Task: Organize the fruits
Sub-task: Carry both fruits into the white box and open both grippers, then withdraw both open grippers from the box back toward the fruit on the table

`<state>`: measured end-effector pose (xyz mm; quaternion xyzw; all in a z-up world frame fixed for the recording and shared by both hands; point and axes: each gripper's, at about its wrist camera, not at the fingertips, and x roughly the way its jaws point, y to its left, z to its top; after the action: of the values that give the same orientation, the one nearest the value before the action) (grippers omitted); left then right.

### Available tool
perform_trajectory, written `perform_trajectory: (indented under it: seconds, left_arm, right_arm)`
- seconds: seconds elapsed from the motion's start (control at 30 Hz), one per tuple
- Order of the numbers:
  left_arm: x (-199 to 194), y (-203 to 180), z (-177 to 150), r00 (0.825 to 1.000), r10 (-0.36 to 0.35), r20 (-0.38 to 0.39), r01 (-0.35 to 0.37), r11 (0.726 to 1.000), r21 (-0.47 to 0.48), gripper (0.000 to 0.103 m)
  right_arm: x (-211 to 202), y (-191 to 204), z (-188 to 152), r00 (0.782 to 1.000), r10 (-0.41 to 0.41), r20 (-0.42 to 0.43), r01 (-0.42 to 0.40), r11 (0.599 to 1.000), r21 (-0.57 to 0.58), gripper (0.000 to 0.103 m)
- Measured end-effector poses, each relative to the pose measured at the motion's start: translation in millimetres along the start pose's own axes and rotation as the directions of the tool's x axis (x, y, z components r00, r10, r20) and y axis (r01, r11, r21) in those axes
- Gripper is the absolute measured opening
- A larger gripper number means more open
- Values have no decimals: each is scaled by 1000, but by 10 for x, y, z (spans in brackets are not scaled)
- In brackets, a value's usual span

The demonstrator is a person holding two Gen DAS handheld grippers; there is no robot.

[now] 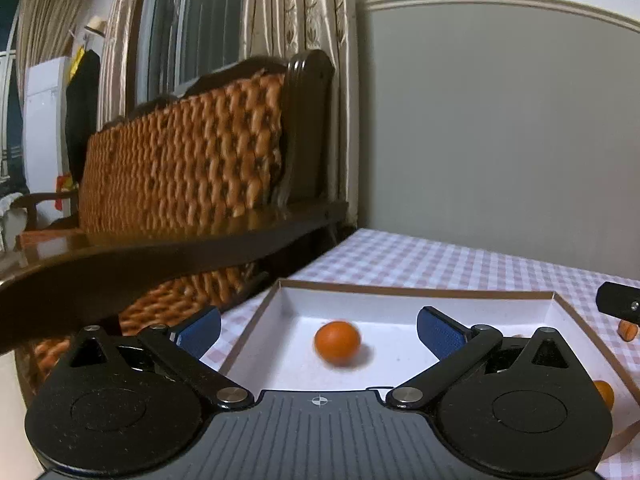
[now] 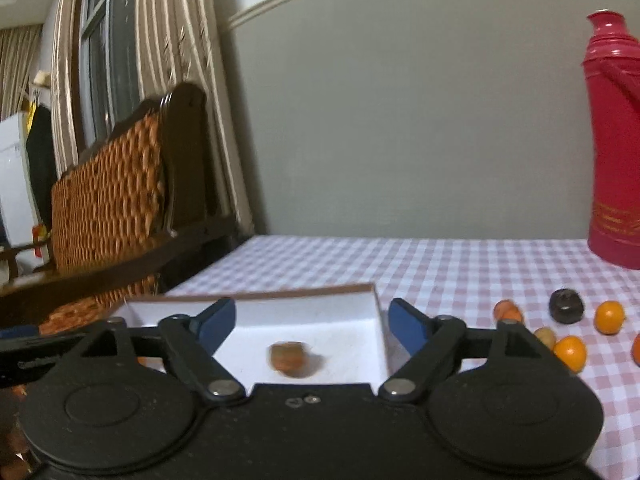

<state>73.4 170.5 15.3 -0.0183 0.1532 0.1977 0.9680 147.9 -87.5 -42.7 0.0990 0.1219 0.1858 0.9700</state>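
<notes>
The left tongs (image 1: 319,330) stand spread wide over a shallow white box (image 1: 400,303) with a brown rim, gripping nothing; between and beyond their blue pads (image 1: 440,334) a round orange fruit (image 1: 337,343) lies loose on the box floor, blurred, touching neither pad. The right tongs (image 2: 312,326) are also well apart and empty, held over the same box (image 2: 362,322) from the other side — below them a brownish-orange piece (image 2: 289,359), too blurred to name, sits on the white floor near the box's right wall. Only the right wrist view shows the fruit outside the box: on the pink-and-white checked tabletop (image 2: 440,268), right of the box, lie a small orange fruit (image 2: 569,353), another orange one (image 2: 609,317) farther back, a dark round fruit (image 2: 565,306) between them and the wall, and a pale orange piece (image 2: 507,311) just beside the right finger, with a tall red thermos (image 2: 614,140) standing upright at the far right. The left wrist view gives instead the box's whole far rim and the woven-back wooden chair (image 1: 180,160) just beside the tabletop's (image 1: 440,260) left edge — and, at its right border, a dark part of the other tongs above a small orange piece (image 1: 628,330).
</notes>
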Motion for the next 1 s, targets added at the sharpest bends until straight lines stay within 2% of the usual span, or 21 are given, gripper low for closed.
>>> perform_trajectory:
  seconds: [0.13, 0.3, 0.7, 1.0]
  left_arm:
    - [-80, -22, -9, 1000, -20, 3, 20, 1000, 11, 103]
    - [-142, -81, -37, 1000, -22, 8, 22, 999, 48, 103]
    - [-146, -149, -40, 1000, -28, -5, 28, 999, 39, 103]
    - [-198, -317, -49, 998, -60, -2, 60, 996, 60, 103]
  right_arm:
    - [-22, -67, 7, 1000, 10, -14, -9, 999, 42, 91]
    - [-33, -54, 5, 1000, -1, -16, 2, 999, 40, 97]
    - [-100, -115, 6, 999, -35, -26, 36, 999, 39, 97]
    - [-186, -183, 5, 998, -57, -31, 58, 998, 36, 97]
